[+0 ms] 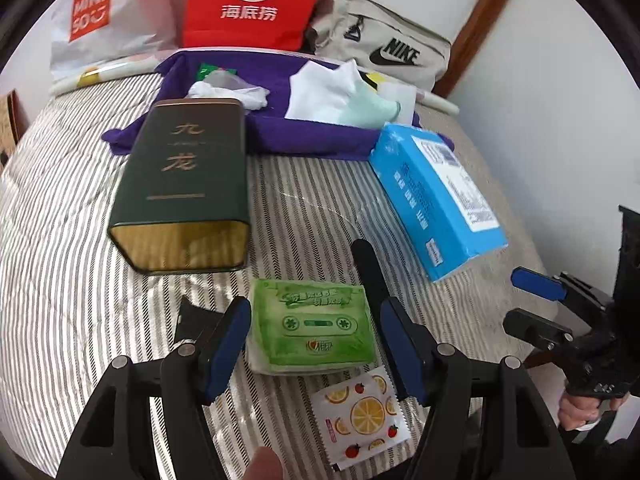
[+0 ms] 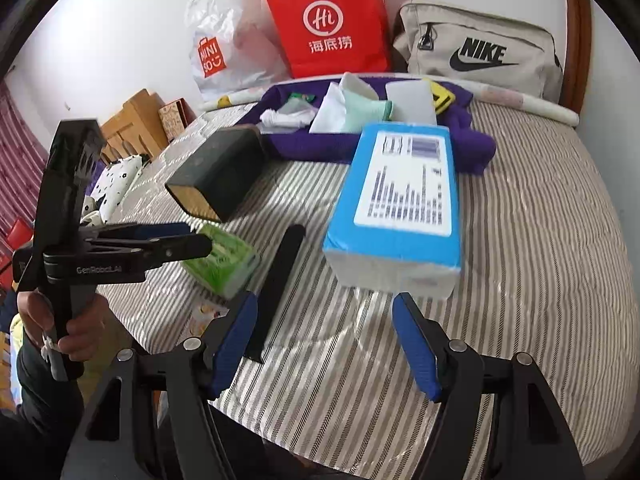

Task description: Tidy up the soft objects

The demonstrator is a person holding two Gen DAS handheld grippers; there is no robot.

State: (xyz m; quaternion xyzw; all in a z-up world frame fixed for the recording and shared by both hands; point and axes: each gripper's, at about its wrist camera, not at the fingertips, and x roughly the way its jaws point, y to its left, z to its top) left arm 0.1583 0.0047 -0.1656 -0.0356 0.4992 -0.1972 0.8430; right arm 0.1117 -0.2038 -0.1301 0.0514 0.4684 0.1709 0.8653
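Note:
A green tissue pack [image 1: 312,332] lies on the striped bedcover between the fingers of my left gripper [image 1: 315,308]. The jaws stand open around it, with a small gap on the right side. In the right wrist view that same left gripper [image 2: 198,240] hangs over the green pack [image 2: 224,264]. A blue tissue pack [image 2: 392,216] lies just beyond the tips of my right gripper [image 2: 325,300], which is open with only bedcover between its pads. The blue pack [image 1: 436,200] also shows at the right of the left wrist view, and the right gripper [image 1: 520,306] is beside it.
A dark green tin [image 1: 184,188] lies on its side, and a black flat strip [image 1: 368,268] rests between the packs. A fruit-print sachet [image 1: 360,416] is nearest. A purple cloth [image 1: 280,92] holds white and mint cloths. A red bag [image 2: 328,20], a white bag [image 2: 224,40] and a beige bag [image 2: 480,48] line the wall.

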